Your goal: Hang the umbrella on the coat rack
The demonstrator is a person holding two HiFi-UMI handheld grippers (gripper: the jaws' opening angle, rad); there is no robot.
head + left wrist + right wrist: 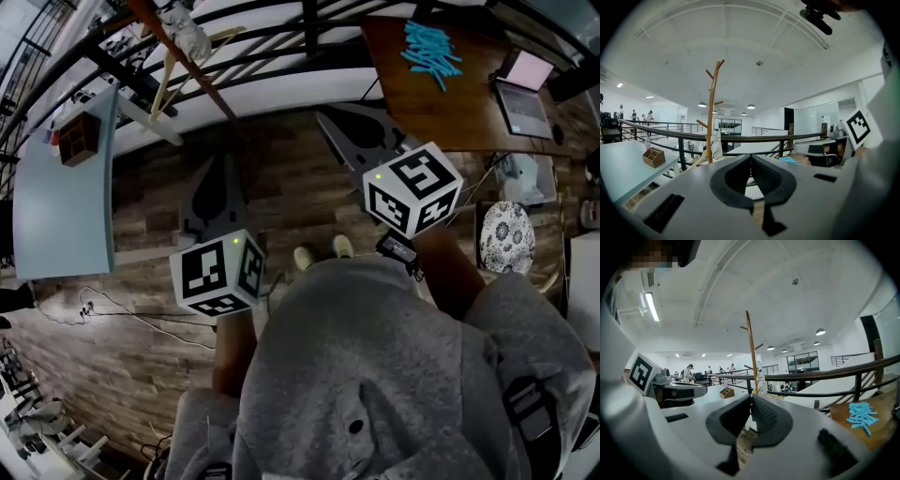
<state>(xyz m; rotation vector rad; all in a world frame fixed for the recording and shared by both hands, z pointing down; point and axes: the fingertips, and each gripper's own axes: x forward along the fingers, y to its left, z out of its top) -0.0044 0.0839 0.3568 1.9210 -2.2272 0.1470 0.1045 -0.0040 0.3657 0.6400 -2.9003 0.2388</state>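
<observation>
A floor of brown, grainy wooden planks [309, 187] spreads out below the coat rack [711, 112], which is the landmark here: a slim, round pole of warm orange-brown wood with short pegs branching upward at angles. A black metal railing [281, 56] of round bars and a smooth handrail runs just behind the rack. The person's soft grey sweatshirt [375, 375] fills the lower head view, well on the near side of the rack. Left of the rack in that view stands a long, smooth, pale blue-grey table [66, 187]. To the rack's right is a dark brown wooden table [441, 84] with a visible grain.

The left gripper [751, 157] and right gripper [751, 399] are matt grey shells, each carrying a white cube printed with black square markers. Both point toward the rack from well short of it. Each has black, ribbed pads pressed together at the tips with nothing between them.

A pale, crumpled fabric bundle, which looks like the folded umbrella [716, 145], hangs against the lower part of the rack's pole, apart from both grippers. A cream, curved hanger [169, 75] hangs just beside it on the rack. A small open wooden box [653, 157] with compartments sits on the pale table, left of the rack. A loose heap of turquoise sticks [431, 47] lies on the brown table, right of the rack.
</observation>
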